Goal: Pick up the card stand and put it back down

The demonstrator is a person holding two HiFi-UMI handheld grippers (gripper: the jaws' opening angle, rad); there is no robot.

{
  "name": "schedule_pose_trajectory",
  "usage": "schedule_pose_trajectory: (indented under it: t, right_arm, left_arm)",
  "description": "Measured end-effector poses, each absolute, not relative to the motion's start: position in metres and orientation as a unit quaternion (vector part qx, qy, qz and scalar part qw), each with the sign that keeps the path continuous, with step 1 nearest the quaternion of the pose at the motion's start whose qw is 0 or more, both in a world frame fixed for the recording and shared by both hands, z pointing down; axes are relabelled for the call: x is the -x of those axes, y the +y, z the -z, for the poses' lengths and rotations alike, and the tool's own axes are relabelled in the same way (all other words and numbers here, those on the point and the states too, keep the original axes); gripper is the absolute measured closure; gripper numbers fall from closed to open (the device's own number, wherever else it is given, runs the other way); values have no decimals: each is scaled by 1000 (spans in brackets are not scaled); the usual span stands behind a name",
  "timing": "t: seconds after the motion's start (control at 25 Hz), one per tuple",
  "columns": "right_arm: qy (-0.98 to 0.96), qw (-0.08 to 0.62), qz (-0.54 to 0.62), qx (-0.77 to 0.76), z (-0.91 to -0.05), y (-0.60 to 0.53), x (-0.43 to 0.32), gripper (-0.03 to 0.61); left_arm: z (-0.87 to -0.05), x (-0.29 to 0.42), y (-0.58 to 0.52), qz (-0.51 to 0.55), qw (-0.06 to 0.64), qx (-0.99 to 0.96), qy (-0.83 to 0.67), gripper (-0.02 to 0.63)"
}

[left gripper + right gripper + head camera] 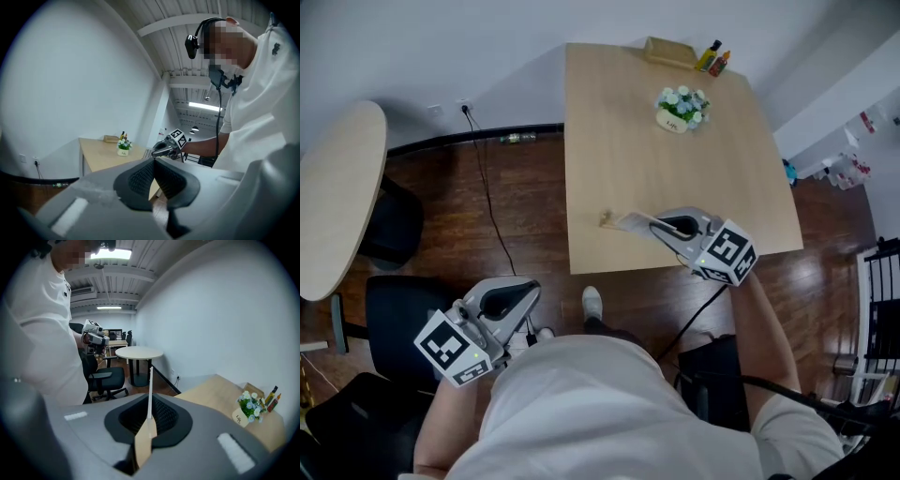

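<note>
The card stand [623,222] is a small wooden base with a thin white card in it. My right gripper [661,225] is shut on it near the front edge of the wooden table [619,141], jaws pointing left. In the right gripper view the wooden base [143,441] sits clamped between the pads of the right gripper [149,416], and the card [150,385] stands edge-on. Whether the stand touches the tabletop I cannot tell. My left gripper [508,298] hangs off the table by the person's left side. Seen from its own camera, the left gripper [153,178] is shut on nothing.
A small pot of flowers [682,108], two little bottles [712,58] and a tan box [667,50] stand at the table's far end. A round table [333,197] and a black chair [394,319] are to the left. A cable [487,202] runs over the dark floor.
</note>
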State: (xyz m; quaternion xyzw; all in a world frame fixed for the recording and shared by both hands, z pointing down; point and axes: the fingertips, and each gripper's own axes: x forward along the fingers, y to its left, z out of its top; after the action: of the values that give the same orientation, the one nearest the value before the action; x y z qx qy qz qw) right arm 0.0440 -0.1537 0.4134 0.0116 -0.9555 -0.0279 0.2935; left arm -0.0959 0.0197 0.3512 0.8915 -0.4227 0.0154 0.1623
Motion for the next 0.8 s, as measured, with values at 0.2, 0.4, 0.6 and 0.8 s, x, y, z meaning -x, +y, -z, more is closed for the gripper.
schedule_pose_trajectory:
  t: [0.2, 0.4, 0.6, 0.8]
  right_arm:
    - [-956, 290, 22, -36, -403, -101, -54, 558]
    - [-956, 287, 16, -59, -396, -45, -64, 558]
    - [-956, 285, 14, -69, -386, 9, -65, 558]
    - [-952, 296, 22, -67, -380, 63, -65, 558]
  left_arm:
    - [-351, 103, 46, -15, 159, -901, -403, 611]
    - [-352, 103, 70, -16, 154, -912, -380, 611]
    - [-354, 102, 89, -18, 150, -920, -361, 611]
    - [-362, 100, 106, -19, 150, -927, -343, 611]
